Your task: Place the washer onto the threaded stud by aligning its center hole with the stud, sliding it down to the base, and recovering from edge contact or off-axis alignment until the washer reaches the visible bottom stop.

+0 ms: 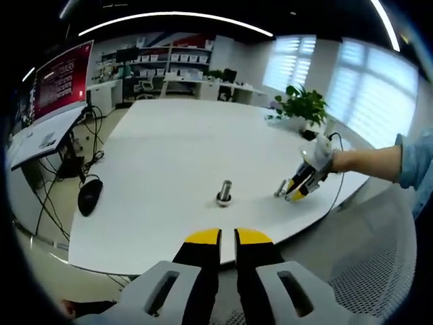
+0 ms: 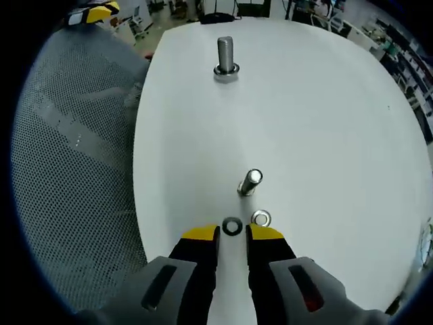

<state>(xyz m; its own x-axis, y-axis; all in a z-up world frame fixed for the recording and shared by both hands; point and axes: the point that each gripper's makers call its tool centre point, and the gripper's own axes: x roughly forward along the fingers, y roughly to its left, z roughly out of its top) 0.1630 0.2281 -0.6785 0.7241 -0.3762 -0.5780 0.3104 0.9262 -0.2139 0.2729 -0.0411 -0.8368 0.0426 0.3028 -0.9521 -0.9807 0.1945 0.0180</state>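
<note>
Two upright steel threaded studs [image 2: 225, 54] [image 2: 249, 182], two washers: dark ring [image 2: 232, 226] between parted right gripper [image 2: 233, 233], silver ring [image 2: 261, 218] at two o'clock. Left gripper [image 1: 227, 237] slightly parted, empty.

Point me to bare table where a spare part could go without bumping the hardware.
Free: the wide white table beyond the upright stud, toward the plant; also the stretch between that stud and the small bolt. Crowded: at the right gripper, where the dark washer and silver nut lie.
</note>
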